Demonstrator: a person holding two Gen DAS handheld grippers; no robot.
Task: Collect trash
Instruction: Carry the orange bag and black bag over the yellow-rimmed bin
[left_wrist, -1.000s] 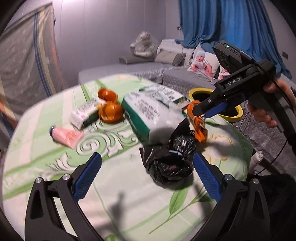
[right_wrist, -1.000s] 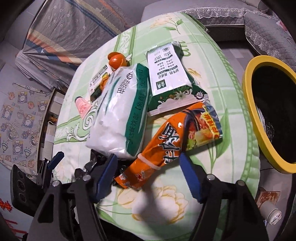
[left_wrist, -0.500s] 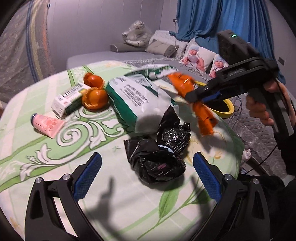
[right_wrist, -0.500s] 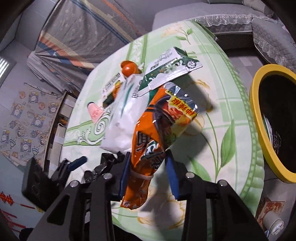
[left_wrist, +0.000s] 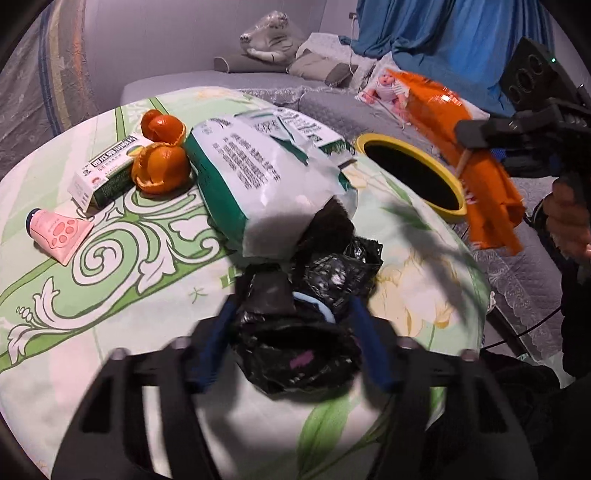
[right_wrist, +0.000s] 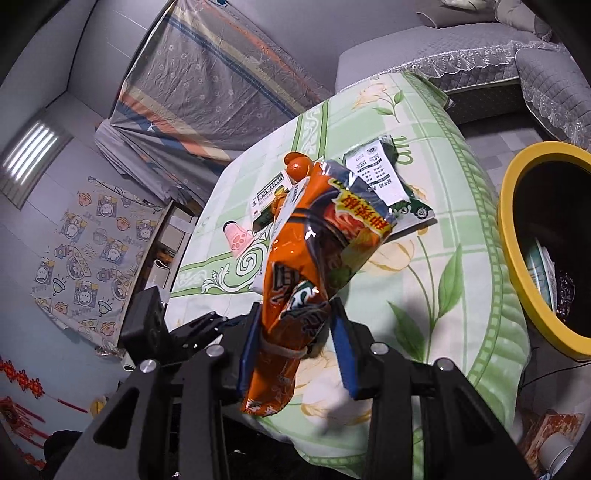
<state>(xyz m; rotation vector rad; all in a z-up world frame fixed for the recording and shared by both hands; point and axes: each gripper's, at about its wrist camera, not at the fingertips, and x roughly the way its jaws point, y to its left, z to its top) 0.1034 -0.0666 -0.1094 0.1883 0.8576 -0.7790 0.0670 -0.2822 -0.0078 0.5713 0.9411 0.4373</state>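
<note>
Over the table (right_wrist: 436, 236) I am lifting the orange wrapper (right_wrist: 314, 258), my right gripper (right_wrist: 295, 339) clamped on it, with the yellow bin (right_wrist: 513, 266) just beside the table. My left gripper (left_wrist: 295, 332) has just been closing around the black bag (left_wrist: 295, 343); its jaws are flanking the bag, though blur hides whether they are touching it. Peels (left_wrist: 160, 162), box (left_wrist: 107, 170), tube (left_wrist: 59, 232) and white packet (left_wrist: 258, 177) are still waiting. Only the right view is showing trash already inside the bin.
</note>
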